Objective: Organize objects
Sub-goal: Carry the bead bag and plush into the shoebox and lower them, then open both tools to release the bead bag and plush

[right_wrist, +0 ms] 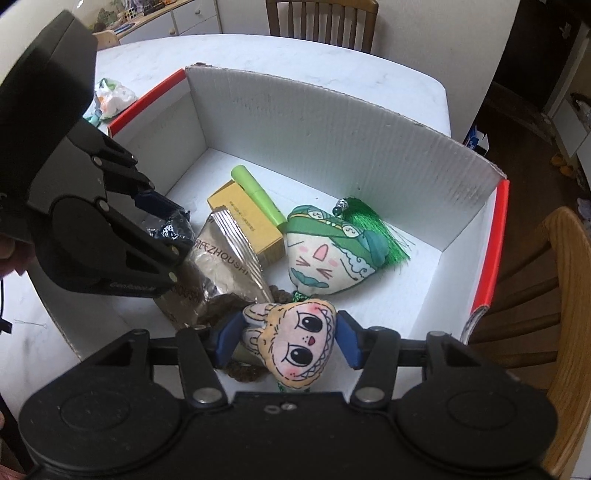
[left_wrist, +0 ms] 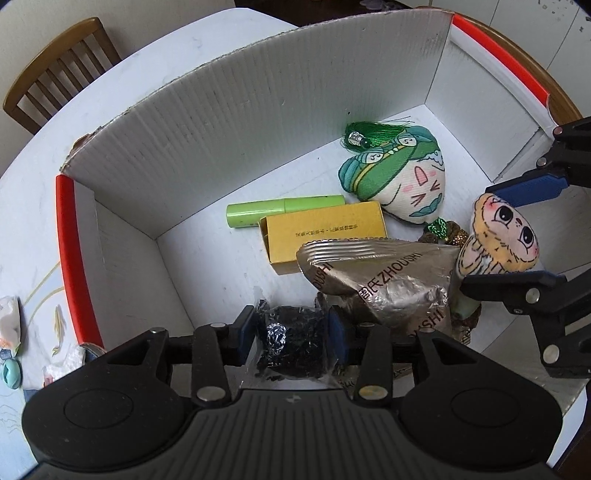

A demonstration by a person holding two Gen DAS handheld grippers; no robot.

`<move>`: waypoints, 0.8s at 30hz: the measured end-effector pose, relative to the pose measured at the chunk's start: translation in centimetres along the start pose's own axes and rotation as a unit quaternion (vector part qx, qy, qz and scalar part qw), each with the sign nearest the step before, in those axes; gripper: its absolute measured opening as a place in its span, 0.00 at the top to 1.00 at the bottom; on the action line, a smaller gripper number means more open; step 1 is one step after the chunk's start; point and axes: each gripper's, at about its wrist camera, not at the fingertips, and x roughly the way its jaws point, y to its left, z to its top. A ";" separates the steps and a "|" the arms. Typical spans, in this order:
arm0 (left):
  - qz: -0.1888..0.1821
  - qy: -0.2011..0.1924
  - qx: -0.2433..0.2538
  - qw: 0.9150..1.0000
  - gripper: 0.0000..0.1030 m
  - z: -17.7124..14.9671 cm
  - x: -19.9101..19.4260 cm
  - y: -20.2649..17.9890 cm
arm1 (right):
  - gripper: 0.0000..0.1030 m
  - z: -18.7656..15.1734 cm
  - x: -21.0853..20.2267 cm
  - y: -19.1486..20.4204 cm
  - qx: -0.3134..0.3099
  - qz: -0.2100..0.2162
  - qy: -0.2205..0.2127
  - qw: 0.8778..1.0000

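Observation:
A white cardboard box (left_wrist: 258, 110) with red edges holds a green tube (left_wrist: 284, 210), a yellow carton (left_wrist: 325, 236), a silver foil packet (left_wrist: 388, 280) and a green cat-face sachet (left_wrist: 399, 177). My left gripper (left_wrist: 291, 332) is shut on a black crinkly packet (left_wrist: 291, 339) above the box's near side; it also shows in the right wrist view (right_wrist: 173, 229). My right gripper (right_wrist: 288, 343) stands around a yellow big-eyed face sachet (right_wrist: 291, 343), its pads (right_wrist: 349, 341) a little apart from it; the sachet also shows in the left wrist view (left_wrist: 502, 236).
The box (right_wrist: 332, 122) sits on a white table (right_wrist: 295, 51). Small wrapped items (right_wrist: 110, 96) lie on the table left of the box. Wooden chairs (right_wrist: 321, 18) stand at the far side and at the right (right_wrist: 561, 280).

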 end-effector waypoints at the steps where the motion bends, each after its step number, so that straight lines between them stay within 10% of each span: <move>1: 0.001 -0.002 0.000 1.000 0.59 -0.1 -0.1 0.0 | 0.45 0.0 0.0 0.0 -0.001 0.001 -0.001 1.000; 24: -0.043 -0.107 -0.029 0.993 0.39 -2.8 -7.0 1.3 | 0.28 -1.5 -5.8 0.0 0.033 -0.006 -0.071 0.997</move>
